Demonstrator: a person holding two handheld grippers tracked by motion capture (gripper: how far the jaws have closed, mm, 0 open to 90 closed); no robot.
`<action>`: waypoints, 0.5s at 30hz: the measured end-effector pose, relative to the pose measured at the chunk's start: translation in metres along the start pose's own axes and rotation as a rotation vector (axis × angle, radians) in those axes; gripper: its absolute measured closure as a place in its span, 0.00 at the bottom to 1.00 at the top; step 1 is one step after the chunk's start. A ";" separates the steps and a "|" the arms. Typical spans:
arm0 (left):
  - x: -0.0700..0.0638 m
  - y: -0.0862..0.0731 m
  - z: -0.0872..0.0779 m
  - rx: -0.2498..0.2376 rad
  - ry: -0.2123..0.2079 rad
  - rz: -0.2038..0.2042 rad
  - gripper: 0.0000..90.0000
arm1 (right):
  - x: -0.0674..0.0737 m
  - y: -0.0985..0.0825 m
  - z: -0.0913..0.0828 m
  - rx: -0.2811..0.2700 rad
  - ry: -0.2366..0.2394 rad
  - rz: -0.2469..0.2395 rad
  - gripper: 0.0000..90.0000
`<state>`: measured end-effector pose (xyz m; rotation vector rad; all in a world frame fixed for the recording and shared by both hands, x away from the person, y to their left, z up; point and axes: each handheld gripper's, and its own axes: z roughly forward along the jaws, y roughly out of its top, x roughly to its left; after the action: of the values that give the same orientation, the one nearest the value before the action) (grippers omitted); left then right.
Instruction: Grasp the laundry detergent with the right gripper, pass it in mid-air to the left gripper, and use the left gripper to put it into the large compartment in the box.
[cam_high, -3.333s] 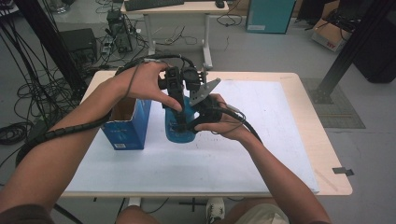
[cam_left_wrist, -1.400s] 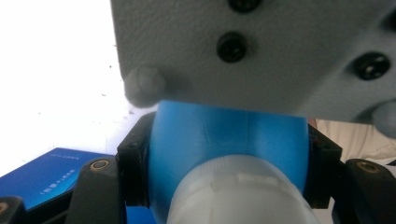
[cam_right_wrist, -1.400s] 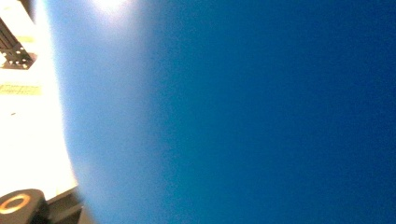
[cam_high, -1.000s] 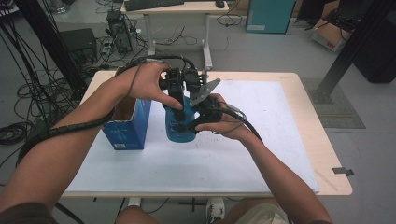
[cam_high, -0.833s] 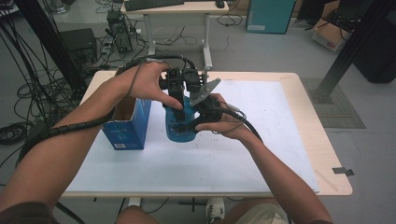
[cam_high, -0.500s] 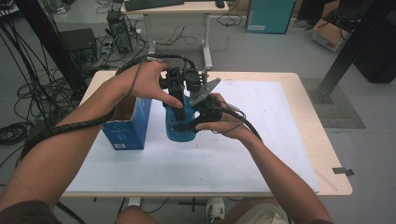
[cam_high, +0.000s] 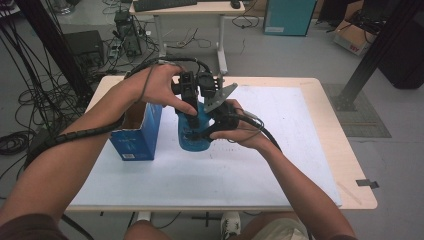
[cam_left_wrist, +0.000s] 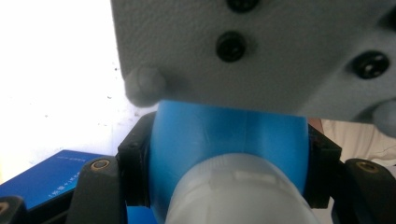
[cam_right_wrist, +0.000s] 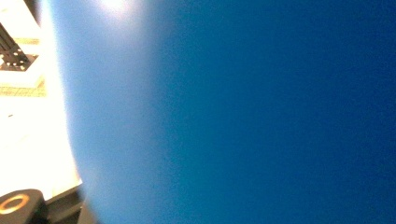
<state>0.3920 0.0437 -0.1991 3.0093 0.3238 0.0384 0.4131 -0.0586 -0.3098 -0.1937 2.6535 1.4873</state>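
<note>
In the high view a blue bottle (cam_high: 194, 135) stands upright a little left of the frame's centre, on the white sheet (cam_high: 260, 165) that covers most of the counter (cam_high: 345, 165). Just to its left stands an open blue box (cam_high: 136, 132), close beside the bottle, with only a narrow gap between them. To the right of the bottle the sheet lies bare all the way to the counter's right edge, and the strip toward the lower edge of the frame is bare too. Behind the counter, in the upper part of the frame, cables trail over the floor around a second desk (cam_high: 190, 10).

The left gripper (cam_high: 192, 95) comes down from above onto the top of the bottle; the left hand (cam_high: 157, 87) arches over it with the forearm running to the lower left corner. In the left gripper view its jaws sit narrow on either side of the bottle's blue shoulder (cam_left_wrist: 229, 140), just behind the pale cap (cam_left_wrist: 238, 196), pressing on it.

The right gripper (cam_high: 207, 131) meets the bottle's body from the right, held level by the right hand (cam_high: 240, 131), whose forearm runs to the lower right. Its jaws are narrow and clamped on the bottle; in the right gripper view the blue wall (cam_right_wrist: 233, 116) lies right against the camera.
</note>
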 end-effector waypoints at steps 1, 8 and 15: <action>0.000 0.000 0.000 0.000 0.000 0.000 0.41 | 0.000 0.000 0.000 0.000 0.000 0.000 0.48; -0.001 -0.001 -0.001 -0.009 0.001 0.000 0.41 | 0.000 0.001 0.000 -0.005 0.006 -0.002 0.48; 0.000 -0.002 0.000 0.004 -0.001 -0.001 0.41 | -0.001 0.000 0.001 -0.006 0.013 0.002 0.48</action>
<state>0.3919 0.0456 -0.1989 3.0125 0.3261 0.0362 0.4139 -0.0575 -0.3106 -0.2024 2.6604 1.4991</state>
